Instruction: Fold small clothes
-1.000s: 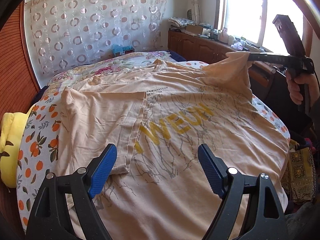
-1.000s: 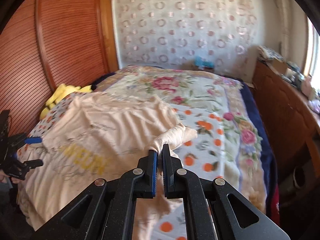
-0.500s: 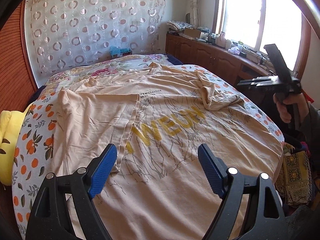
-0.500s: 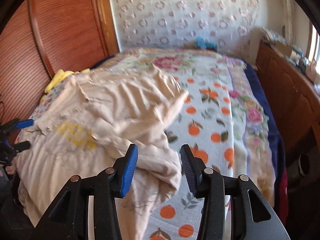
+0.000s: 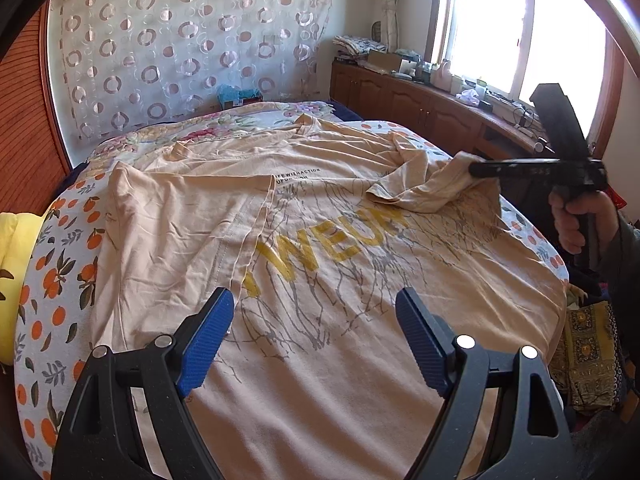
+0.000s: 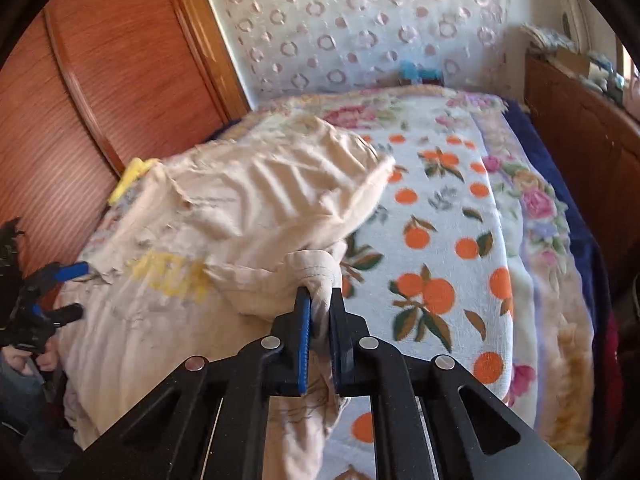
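Observation:
A peach T-shirt [image 5: 320,264] with yellow letters lies spread on the bed, its left side folded inward. My left gripper [image 5: 314,320] is open and empty above the shirt's lower part. My right gripper [image 6: 319,300] is shut on a bunched fold of the shirt [image 6: 316,272] at its right side. In the left wrist view the right gripper [image 5: 476,170] pinches that crumpled sleeve cloth [image 5: 424,188] a little above the shirt.
The bed has an orange-print cover [image 6: 440,264] and a floral blanket [image 5: 224,128]. A yellow cushion [image 5: 16,264] sits at the left edge. Wooden cabinets [image 5: 400,96] with clutter run under the window. A patterned cloth [image 5: 588,352] lies at the right.
My right gripper dropped the sleeve and opened half a second ago. It has now shut again on the crumpled cloth on the shirt's right side. My left gripper stayed open and still.

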Demonstrator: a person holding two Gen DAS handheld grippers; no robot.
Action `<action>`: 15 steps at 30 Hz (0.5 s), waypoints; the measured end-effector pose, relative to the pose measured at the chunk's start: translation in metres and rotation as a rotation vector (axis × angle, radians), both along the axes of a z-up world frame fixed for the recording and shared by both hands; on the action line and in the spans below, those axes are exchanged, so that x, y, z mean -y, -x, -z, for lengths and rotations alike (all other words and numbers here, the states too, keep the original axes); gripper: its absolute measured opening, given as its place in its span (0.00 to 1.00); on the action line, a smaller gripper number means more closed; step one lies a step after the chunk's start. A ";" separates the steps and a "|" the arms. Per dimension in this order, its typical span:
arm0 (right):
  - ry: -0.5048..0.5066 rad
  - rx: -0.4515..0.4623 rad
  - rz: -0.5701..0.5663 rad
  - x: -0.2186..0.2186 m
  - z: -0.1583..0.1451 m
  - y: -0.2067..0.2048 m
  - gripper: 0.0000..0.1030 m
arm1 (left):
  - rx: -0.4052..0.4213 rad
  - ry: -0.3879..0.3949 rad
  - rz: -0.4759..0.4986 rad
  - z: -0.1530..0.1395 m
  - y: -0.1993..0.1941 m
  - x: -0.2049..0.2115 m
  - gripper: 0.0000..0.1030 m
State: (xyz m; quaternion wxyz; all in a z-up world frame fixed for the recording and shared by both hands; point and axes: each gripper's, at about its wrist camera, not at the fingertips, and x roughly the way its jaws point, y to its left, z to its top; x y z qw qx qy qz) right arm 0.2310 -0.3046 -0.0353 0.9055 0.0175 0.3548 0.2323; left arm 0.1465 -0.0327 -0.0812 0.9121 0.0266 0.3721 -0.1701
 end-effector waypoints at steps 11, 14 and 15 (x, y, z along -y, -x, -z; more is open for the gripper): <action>0.134 0.023 -0.163 -0.033 0.014 0.071 0.22 | 0.000 0.009 -0.009 -0.003 -0.013 0.004 0.81; 0.131 0.008 -0.193 -0.037 0.023 0.079 0.27 | -0.003 0.010 0.005 -0.005 -0.024 0.011 0.81; 0.131 0.010 -0.187 -0.039 0.023 0.078 0.29 | -0.005 0.017 0.013 -0.005 -0.029 0.014 0.81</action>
